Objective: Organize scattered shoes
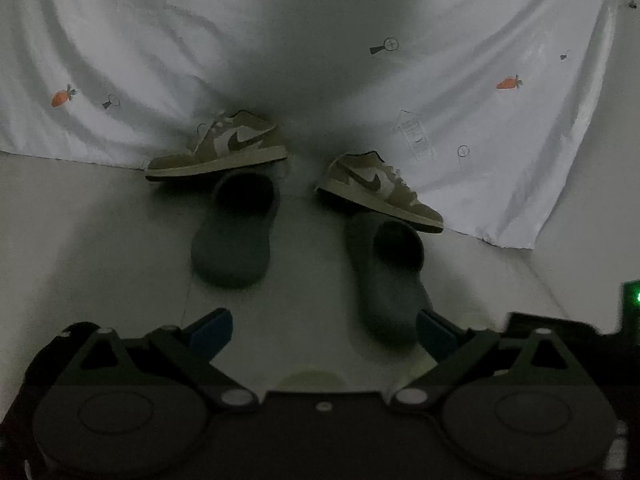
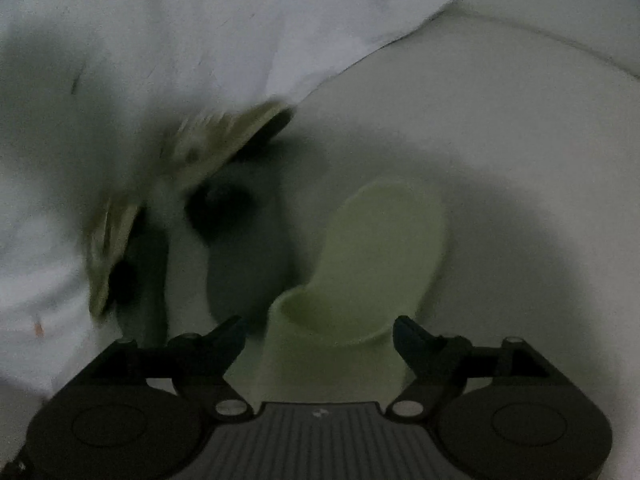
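Left wrist view: pale floor [image 1: 100,232] ahead of the spread-apart left gripper [image 1: 324,330]; white sheet [image 1: 120,40] beyond. Right gripper [image 2: 320,334] jaws apart around a green slipper [image 2: 376,256].

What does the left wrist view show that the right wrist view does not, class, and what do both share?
Only the left wrist view shows the carrot prints on the sheet and the sneakers' side logos, sharply. Only the right wrist view shows a pale green slipper between the open right tongs. Both share the white sheet, two tan sneakers and dark slippers, blurred in the right view.
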A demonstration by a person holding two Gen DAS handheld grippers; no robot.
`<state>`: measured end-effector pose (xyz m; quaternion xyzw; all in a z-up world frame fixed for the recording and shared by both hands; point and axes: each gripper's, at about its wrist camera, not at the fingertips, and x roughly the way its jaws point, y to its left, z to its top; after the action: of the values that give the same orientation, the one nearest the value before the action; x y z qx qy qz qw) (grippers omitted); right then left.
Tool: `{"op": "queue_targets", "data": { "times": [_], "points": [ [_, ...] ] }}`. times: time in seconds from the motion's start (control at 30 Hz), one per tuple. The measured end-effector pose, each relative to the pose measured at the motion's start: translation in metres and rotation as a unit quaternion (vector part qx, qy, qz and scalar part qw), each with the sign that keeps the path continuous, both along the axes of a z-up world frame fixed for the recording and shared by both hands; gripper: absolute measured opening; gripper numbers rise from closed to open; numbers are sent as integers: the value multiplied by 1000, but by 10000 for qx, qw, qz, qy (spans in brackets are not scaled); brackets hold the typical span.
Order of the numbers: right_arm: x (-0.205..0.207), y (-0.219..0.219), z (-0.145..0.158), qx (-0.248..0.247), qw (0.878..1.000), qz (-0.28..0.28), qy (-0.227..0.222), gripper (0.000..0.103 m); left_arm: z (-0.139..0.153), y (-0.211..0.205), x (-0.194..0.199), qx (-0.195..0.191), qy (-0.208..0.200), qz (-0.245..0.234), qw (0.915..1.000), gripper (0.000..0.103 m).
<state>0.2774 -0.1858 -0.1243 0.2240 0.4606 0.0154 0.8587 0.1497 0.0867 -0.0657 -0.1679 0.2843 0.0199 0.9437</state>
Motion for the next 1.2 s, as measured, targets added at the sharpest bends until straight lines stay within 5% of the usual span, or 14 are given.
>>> {"op": "queue_targets", "data": {
  "times": [0.2,0.43,0.7,1.1,1.2],
  "points": [
    [20,22,-23,-578,9974,209,386,102,6,11,-11,22,-189,359,9992,99],
    [16,18,-22,-678,9899,1241,37,99,7,17,-17,-74,-266,481,9985,99],
    [-20,7,-20,-736,9672,2430,-49,98,7,0,-41,-58,-202,325,9992,99],
    [-77,-25,-7,-1072,9366,3326,-279,91,7,-21,-86,-59,-70,322,9994,99],
    [-79,-38,-7,-1053,9373,3306,-343,91,7,-28,-97,-3,-27,281,9996,100]
  ]
}}
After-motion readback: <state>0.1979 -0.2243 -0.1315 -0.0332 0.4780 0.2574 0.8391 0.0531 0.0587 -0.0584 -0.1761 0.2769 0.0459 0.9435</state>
